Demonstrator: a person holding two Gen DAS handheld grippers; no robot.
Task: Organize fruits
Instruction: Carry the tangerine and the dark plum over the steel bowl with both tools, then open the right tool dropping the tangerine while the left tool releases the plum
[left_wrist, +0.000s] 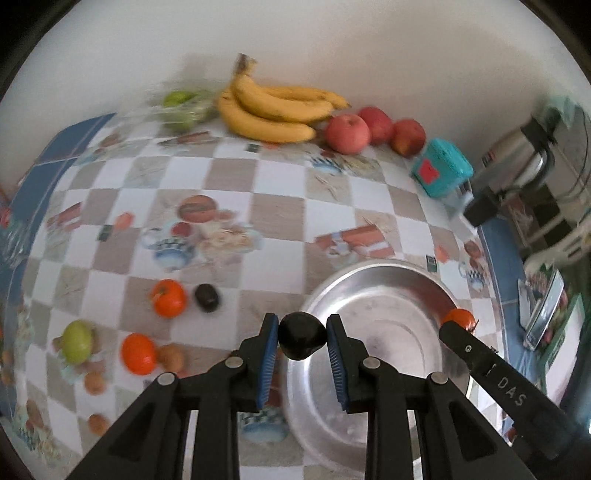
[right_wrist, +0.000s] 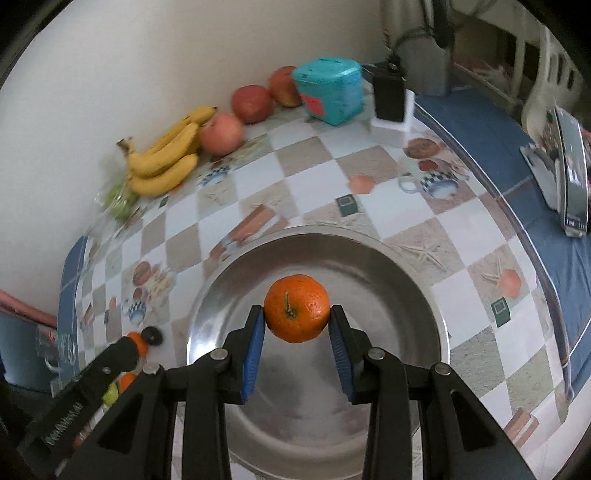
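Observation:
My left gripper (left_wrist: 302, 338) is shut on a dark round fruit (left_wrist: 301, 338) at the left rim of the metal bowl (left_wrist: 388, 295). My right gripper (right_wrist: 296, 319) is shut on an orange tangerine (right_wrist: 296, 312) held over the metal bowl (right_wrist: 369, 266). That tangerine also shows in the left wrist view (left_wrist: 460, 319) at the bowl's right rim. Loose on the cloth to the left lie two tangerines (left_wrist: 168, 297) (left_wrist: 138, 352), another dark fruit (left_wrist: 207, 297), a green fruit (left_wrist: 77, 340) and several small brown fruits (left_wrist: 170, 357).
Bananas (left_wrist: 273, 107), three red apples (left_wrist: 347, 133) and bagged green fruit (left_wrist: 183, 109) line the back wall. A teal box (left_wrist: 441, 171) and a black and white device (right_wrist: 389, 107) stand at the back right. A phone on a stand (right_wrist: 570, 173) is at the table's right edge.

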